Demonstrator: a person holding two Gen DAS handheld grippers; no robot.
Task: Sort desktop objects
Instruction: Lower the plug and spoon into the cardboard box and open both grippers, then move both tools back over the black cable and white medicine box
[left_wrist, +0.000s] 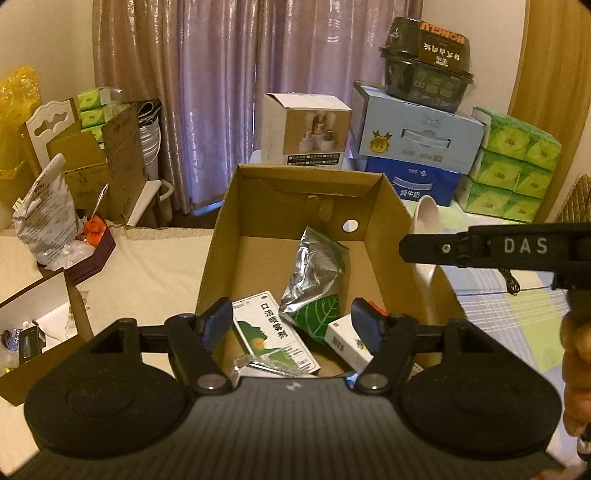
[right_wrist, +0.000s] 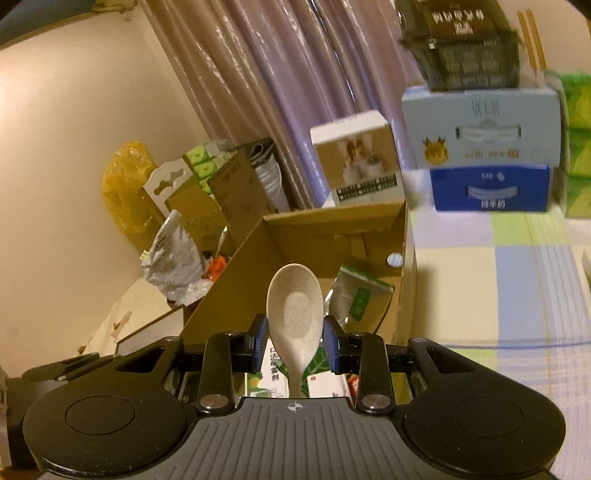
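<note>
While the right gripper (right_wrist: 294, 341) is clamped on a smooth, speckled cream spoon (right_wrist: 295, 317) at the picture's centre, over the cardboard box (right_wrist: 236, 273), the left gripper (left_wrist: 291, 321) hangs spread and empty above its near rim, over a crinkled foil pouch (left_wrist: 314, 273) and flat medicine cartons (left_wrist: 273, 336); stacked milk cartons (left_wrist: 417, 136) crowd the upper right

A plain brown cardboard box (left_wrist: 221, 236) is seen, and in it a silver foil pouch (left_wrist: 314, 273) printed with a green leaf, a white and green medicine carton (left_wrist: 273, 336), and a small white carton (left_wrist: 347, 341). A cream, finely speckled spoon (right_wrist: 295, 314) is shown between blue pads (right_wrist: 260, 343) of the black right gripper (right_wrist: 295, 341). The cloth (right_wrist: 517, 280) is checked in pale green, lilac and cream. Mauve curtains (left_wrist: 221, 74) hang behind.
</note>
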